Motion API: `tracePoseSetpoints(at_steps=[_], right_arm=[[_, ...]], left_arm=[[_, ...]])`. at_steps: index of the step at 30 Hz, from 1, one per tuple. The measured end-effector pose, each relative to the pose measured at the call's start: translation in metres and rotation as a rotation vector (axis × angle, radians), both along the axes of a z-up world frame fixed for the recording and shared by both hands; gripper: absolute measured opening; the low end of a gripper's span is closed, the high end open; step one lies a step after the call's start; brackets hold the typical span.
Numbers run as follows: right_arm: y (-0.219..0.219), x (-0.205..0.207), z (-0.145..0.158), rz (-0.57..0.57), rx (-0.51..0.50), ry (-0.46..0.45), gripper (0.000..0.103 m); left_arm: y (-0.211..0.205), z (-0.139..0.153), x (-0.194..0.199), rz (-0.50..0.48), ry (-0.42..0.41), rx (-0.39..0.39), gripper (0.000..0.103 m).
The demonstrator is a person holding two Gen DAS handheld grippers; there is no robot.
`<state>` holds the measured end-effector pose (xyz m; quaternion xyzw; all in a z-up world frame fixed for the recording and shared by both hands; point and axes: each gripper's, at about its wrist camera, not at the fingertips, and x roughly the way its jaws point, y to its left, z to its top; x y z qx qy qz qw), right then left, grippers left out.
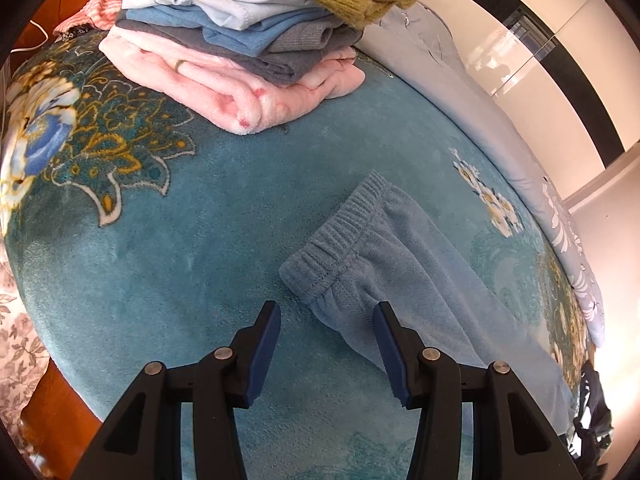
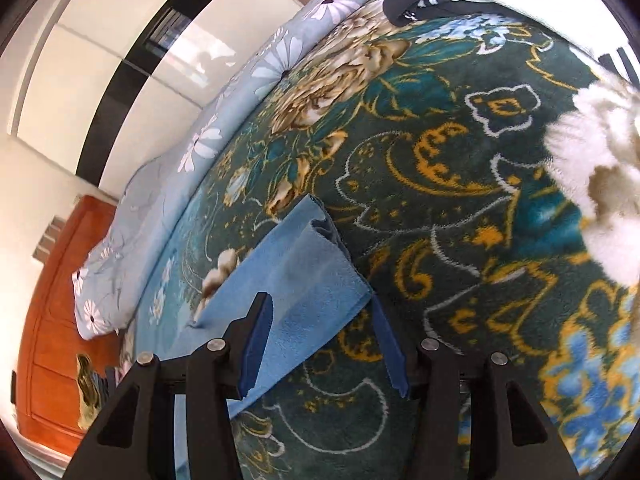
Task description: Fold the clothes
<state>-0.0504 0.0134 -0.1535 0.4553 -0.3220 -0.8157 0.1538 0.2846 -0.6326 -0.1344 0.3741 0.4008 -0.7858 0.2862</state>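
Blue fleece trousers (image 1: 408, 276) lie flat on a teal floral blanket (image 1: 180, 248); left tool (image 1: 326, 320) and right tool (image 2: 320, 312) hover spread, gripping nothing, folded stack (image 1: 240, 52) beyond

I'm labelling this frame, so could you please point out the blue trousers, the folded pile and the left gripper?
blue trousers (image 1: 340, 236): left wrist view, on the ribbed waistband.
folded pile (image 1: 224, 80): left wrist view, on the pink bottom layer.
left gripper (image 1: 326, 312): left wrist view, midway between its open fingertips.
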Motion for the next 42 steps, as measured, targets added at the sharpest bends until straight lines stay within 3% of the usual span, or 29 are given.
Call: tracePoseSetpoints(at_steps=[1,2,3,4,6,8,14,18,19,26,30,34,37,42], right_arm=[[0.0,-0.001,-0.002,-0.016,-0.038,-0.003,0.049],[-0.001,-0.002,-0.005,-0.032,-0.075,-0.006,0.037],[-0.001,-0.004,-0.005,-0.038,-0.082,-0.012,0.015],[-0.001,-0.006,-0.006,-0.044,-0.089,-0.018,0.01],[0.0,-0.01,-0.007,-0.057,-0.103,-0.029,0.008],[0.005,-0.008,0.007,-0.067,-0.085,0.027,0.007],[-0.001,-0.009,0.013,-0.049,0.013,0.042,0.007],[-0.007,-0.009,0.016,-0.044,0.06,0.04,0.007],[-0.013,-0.007,0.029,-0.031,0.091,0.067,0.007],[-0.122,0.038,0.136,0.197,0.4,0.349,0.007],[-0.204,0.068,0.146,0.372,0.481,0.423,0.007],[-0.282,0.096,0.121,0.521,0.548,0.442,0.007],[-0.326,0.113,0.087,0.626,0.539,0.392,0.007],[-0.374,0.143,0.03,0.745,0.633,0.33,0.007]], left_arm=[[0.0,0.0,-0.001,-0.001,0.0,0.0,0.052],[0.001,0.001,-0.002,-0.001,-0.001,0.0,0.052],[0.001,0.001,-0.002,0.001,-0.001,0.002,0.052],[0.0,0.002,-0.001,0.003,0.003,0.004,0.052],[0.0,0.004,0.002,0.007,0.01,0.006,0.052],[-0.002,0.004,0.005,0.013,0.006,0.003,0.052],[-0.009,-0.005,0.015,0.043,0.032,0.062,0.052],[-0.009,-0.001,0.02,0.046,0.048,0.055,0.052],[-0.009,-0.001,0.021,0.046,0.056,0.059,0.052],[-0.011,-0.008,0.021,0.031,0.101,0.101,0.052],[-0.01,-0.011,0.021,0.015,0.128,0.132,0.052],[-0.011,-0.011,0.025,0.002,0.154,0.151,0.052],[-0.014,-0.012,0.028,0.004,0.165,0.162,0.053],[-0.017,-0.014,0.031,0.006,0.183,0.18,0.055]])
